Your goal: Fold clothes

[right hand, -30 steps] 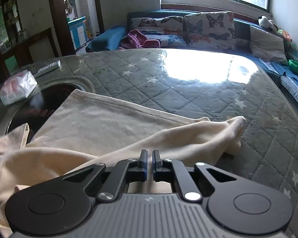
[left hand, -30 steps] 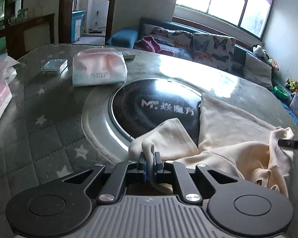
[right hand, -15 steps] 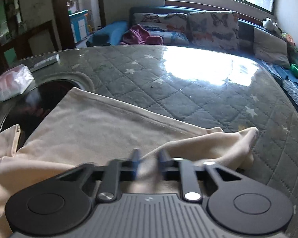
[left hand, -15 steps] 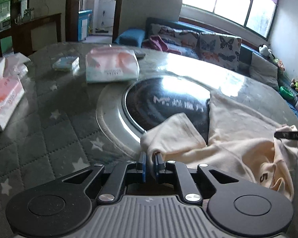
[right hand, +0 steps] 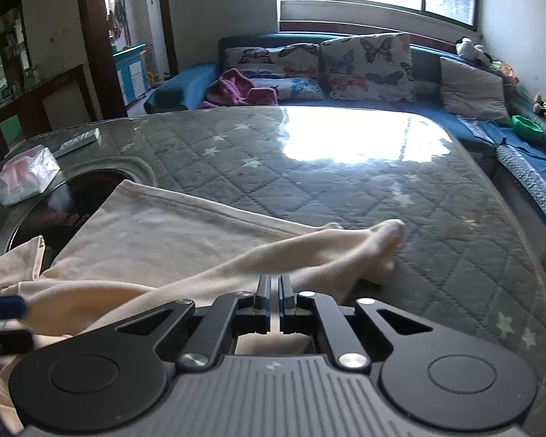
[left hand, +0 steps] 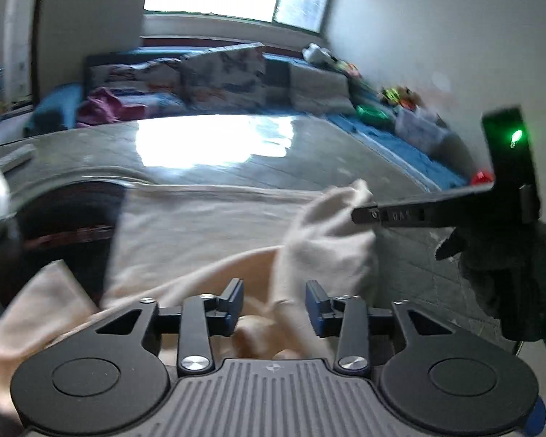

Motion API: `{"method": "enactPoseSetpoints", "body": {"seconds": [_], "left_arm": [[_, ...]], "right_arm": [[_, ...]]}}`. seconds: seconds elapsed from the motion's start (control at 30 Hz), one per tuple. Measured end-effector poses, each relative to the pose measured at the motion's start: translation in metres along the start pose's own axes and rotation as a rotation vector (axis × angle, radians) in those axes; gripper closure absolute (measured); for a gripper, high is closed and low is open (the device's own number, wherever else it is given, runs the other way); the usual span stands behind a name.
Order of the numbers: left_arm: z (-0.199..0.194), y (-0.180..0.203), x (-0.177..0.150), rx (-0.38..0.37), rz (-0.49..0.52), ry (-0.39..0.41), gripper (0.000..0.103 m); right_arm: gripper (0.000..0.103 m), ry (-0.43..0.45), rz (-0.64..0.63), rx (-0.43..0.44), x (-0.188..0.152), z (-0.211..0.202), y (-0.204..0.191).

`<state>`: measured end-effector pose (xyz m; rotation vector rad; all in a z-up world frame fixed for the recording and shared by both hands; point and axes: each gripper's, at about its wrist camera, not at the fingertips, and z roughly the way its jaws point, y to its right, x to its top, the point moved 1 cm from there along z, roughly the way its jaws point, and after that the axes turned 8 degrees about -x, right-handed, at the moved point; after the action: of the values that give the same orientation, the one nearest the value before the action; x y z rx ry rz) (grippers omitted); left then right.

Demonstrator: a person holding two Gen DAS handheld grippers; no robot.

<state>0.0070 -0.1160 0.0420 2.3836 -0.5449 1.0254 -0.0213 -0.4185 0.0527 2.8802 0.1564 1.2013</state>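
Shirt (right hand: 171,240) bunched on table (right hand: 345,189).
Left gripper (left hand: 275,304) spread wide just above the shirt; right gripper (right hand: 274,287) pressed together, pinching a shirt fold.

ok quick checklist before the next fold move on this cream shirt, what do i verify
1. Left gripper released: ok, jaws apart, nothing pinched.
2. Right gripper holding the cream shirt: ok, shut on a fold; the left wrist view shows cloth lifted at its tip.
3. Shirt flat on the table: not ok, bunched near both grippers.
4. Tissue pack clear of the shirt: ok, apart.
5. Left view sharp: not ok, blurred.
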Motion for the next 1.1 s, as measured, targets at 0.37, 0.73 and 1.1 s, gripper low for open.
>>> {"method": "enactPoseSetpoints", "body": {"seconds": [0.37,0.73,1.1], "left_arm": [[0.039,0.005,-0.005,-0.038,-0.031,-0.098,0.094],[0.008,0.078,-0.039,-0.346,0.288,-0.035,0.096],[0.032,0.087,-0.061,-0.336,0.259,-0.119,0.095]], "right_arm": [[0.081,0.019,0.035,-0.012,-0.003,-0.014,0.028],[0.068,0.05,0.057,-0.013,0.0,-0.029,0.04],[0.047,-0.024,-0.097,-0.007,-0.016,-0.006,-0.008]]}}
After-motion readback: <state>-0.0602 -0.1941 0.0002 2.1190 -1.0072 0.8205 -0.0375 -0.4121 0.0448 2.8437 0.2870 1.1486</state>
